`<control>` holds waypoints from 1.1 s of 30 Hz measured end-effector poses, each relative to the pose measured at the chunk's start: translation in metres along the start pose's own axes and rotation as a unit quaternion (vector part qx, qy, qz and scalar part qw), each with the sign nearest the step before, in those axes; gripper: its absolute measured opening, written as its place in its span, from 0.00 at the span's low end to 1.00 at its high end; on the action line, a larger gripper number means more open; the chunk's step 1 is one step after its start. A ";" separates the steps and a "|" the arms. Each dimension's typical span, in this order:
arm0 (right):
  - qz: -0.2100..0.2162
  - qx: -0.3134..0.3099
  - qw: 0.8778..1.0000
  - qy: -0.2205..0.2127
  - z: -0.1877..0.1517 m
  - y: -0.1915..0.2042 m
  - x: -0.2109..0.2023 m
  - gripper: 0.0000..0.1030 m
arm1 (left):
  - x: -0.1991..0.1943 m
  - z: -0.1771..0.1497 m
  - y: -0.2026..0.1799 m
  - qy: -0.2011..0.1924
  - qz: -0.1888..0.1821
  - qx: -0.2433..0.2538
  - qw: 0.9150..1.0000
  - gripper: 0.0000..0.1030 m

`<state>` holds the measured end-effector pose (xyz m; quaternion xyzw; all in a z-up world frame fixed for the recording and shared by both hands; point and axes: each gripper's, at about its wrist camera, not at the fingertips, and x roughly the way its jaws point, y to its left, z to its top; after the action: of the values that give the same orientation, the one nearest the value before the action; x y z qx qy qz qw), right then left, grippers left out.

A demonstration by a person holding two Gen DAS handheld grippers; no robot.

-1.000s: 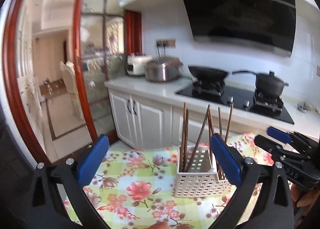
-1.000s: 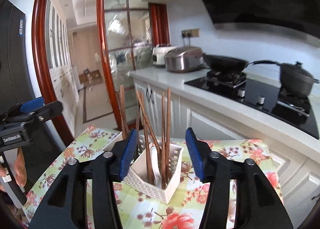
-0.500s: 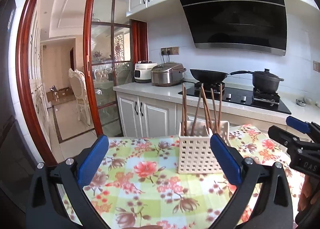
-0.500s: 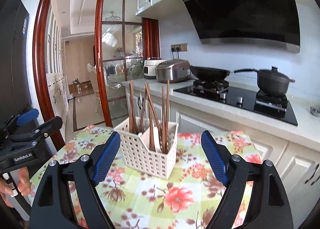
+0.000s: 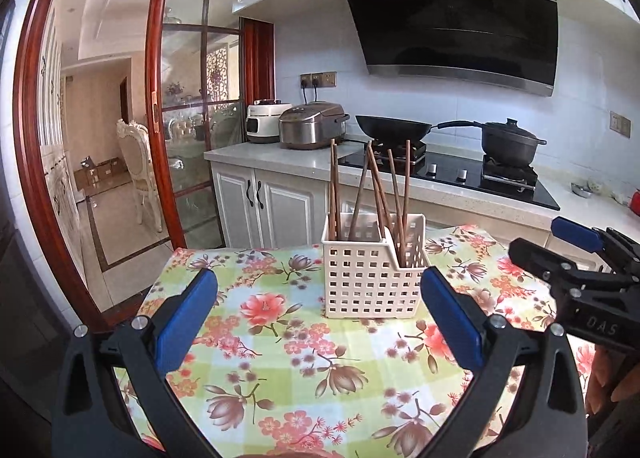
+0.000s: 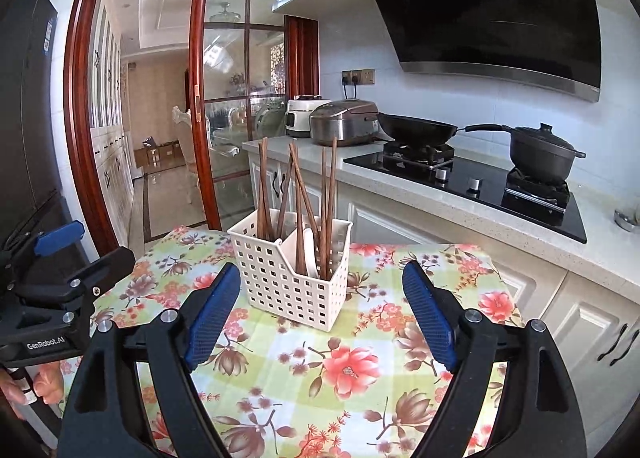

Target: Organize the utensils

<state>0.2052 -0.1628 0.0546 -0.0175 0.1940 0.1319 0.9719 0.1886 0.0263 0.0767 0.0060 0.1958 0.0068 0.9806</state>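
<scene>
A white perforated utensil basket stands on the floral tablecloth; it also shows in the right wrist view. Several brown wooden chopsticks stand upright in its two compartments, also visible in the right wrist view, with a white spoon among them. My left gripper is open and empty, short of the basket. My right gripper is open and empty, also short of the basket. Each gripper shows at the edge of the other's view.
Behind the table runs a kitchen counter with a rice cooker, a wok and a black pot on the hob. A red-framed glass sliding door stands at the left.
Both grippers have pulled back from the basket and opened wider. The basket now stands farther away and upright on the cloth.
</scene>
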 end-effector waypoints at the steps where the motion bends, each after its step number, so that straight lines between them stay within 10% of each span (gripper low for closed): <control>1: 0.002 0.002 1.000 0.000 0.000 -0.001 -0.001 0.76 | 0.000 0.000 0.001 0.001 0.000 -0.003 1.000 0.95; 33: 0.005 -0.012 1.000 -0.001 0.003 0.008 -0.010 0.81 | -0.003 0.002 0.005 0.003 -0.003 -0.008 1.000 0.95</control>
<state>0.1957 -0.1568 0.0616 -0.0280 0.1917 0.1386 0.9712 0.1871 0.0308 0.0799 -0.0023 0.1984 0.0056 0.9801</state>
